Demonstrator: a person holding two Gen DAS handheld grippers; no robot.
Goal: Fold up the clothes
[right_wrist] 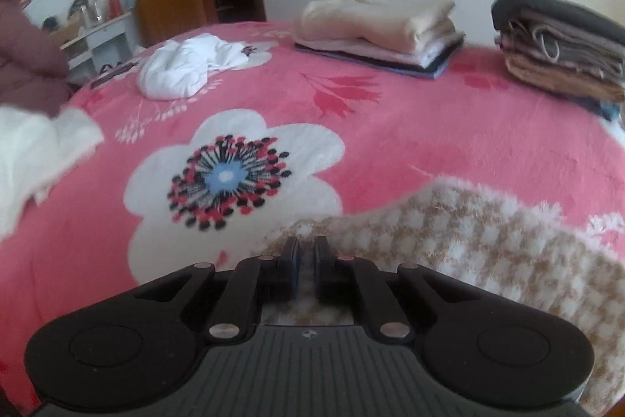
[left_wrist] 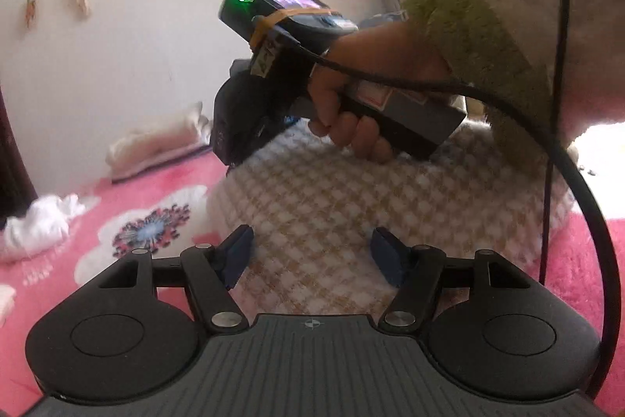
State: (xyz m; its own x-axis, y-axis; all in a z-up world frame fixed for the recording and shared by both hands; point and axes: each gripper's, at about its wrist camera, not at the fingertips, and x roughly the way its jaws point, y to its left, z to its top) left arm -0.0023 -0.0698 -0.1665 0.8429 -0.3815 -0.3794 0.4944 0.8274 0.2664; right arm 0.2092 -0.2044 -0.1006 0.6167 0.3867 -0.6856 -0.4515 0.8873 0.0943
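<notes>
A fuzzy beige-and-white checked garment [left_wrist: 351,190] lies on the pink flowered blanket [left_wrist: 156,182]. My left gripper [left_wrist: 312,241] hovers low over its near part, jaws open, nothing between them. A hand in a green-cuffed fleece sleeve [left_wrist: 468,38] holds my right gripper [left_wrist: 230,159], whose tip rests at the garment's far left corner. In the right wrist view the right gripper [right_wrist: 306,249] is shut, with the checked garment's [right_wrist: 488,233] edge pinched between its pads.
A crumpled white garment [right_wrist: 179,69] lies farther out on the blanket [right_wrist: 390,127]. Two folded piles stand at the back, one beige [right_wrist: 383,26] and one dark-topped [right_wrist: 562,42]. White fluffy cloth [right_wrist: 31,151] lies at the left edge. A black cable [left_wrist: 586,182] hangs on the right.
</notes>
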